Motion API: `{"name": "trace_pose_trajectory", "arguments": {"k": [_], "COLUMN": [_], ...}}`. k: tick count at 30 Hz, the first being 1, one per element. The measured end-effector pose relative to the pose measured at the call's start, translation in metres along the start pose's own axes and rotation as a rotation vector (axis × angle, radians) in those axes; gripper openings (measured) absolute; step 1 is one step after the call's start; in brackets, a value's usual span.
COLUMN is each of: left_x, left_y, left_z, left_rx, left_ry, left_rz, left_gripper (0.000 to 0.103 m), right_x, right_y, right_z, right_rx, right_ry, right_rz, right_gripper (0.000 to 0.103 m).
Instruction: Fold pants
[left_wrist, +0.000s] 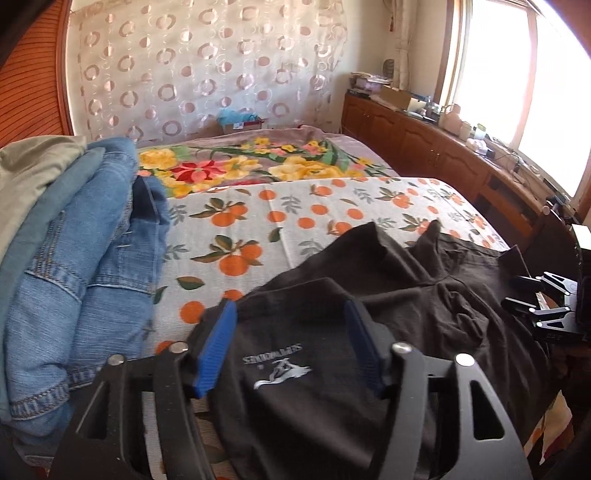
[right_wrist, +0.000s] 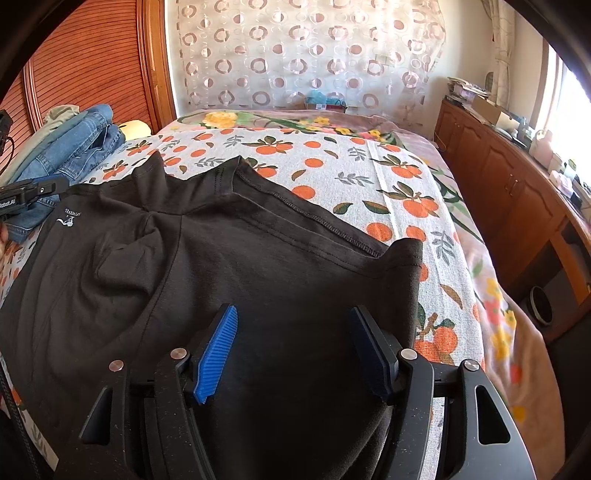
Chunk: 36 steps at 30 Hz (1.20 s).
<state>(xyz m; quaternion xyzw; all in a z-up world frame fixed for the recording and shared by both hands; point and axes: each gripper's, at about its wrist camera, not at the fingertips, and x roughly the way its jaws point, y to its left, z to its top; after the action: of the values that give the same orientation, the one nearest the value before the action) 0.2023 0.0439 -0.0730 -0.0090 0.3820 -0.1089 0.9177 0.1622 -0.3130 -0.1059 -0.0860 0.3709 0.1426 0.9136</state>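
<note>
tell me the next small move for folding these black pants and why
Probably lower the right gripper and close it on the black pants near the hem corner. Both it and the left gripper hover open over the cloth, gripping nothing, and the pants lie rumpled, not yet folded flat, on the orange-print sheet.

Both wrist views look steeply down, close over the same bed (left_wrist: 332, 206).
</note>
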Motion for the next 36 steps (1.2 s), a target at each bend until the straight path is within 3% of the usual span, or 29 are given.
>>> {"name": "trace_pose_trajectory", "arguments": {"k": [12,19,33,35,36], "left_x": [0.024,0.028,0.027,0.026,0.026], "left_y": [-0.024,-0.021,-0.008,-0.007,-0.007], "left_z": [-0.018,-0.02,-0.022,-0.022,-0.022], "left_rx": [0.044,0.029,-0.035,-0.039,-0.041], "left_ry": [0.064,0.08,0.071,0.067,0.067], "left_rz": [-0.01,-0.006,0.008,0.008,0.007], "left_gripper": [0.074,0.074,0.074,0.074,0.074], "right_x": [-0.003,-0.011,0.048,0.053,0.057], "right_y": [-0.008,-0.02,0.007,0.01,0.01], "right_z": [0.002,0.029,0.077,0.079,0.081], "right_rx": [0.025,-0.004,-0.126,-0.145,-0.153], "right_ry": [-0.01,-0.048,0.021,0.031,0.038], "right_rz": [-0.002,0.014,0.196,0.218,0.224], "right_gripper": [0.067,0.067,0.061,0.057,0.05]}}
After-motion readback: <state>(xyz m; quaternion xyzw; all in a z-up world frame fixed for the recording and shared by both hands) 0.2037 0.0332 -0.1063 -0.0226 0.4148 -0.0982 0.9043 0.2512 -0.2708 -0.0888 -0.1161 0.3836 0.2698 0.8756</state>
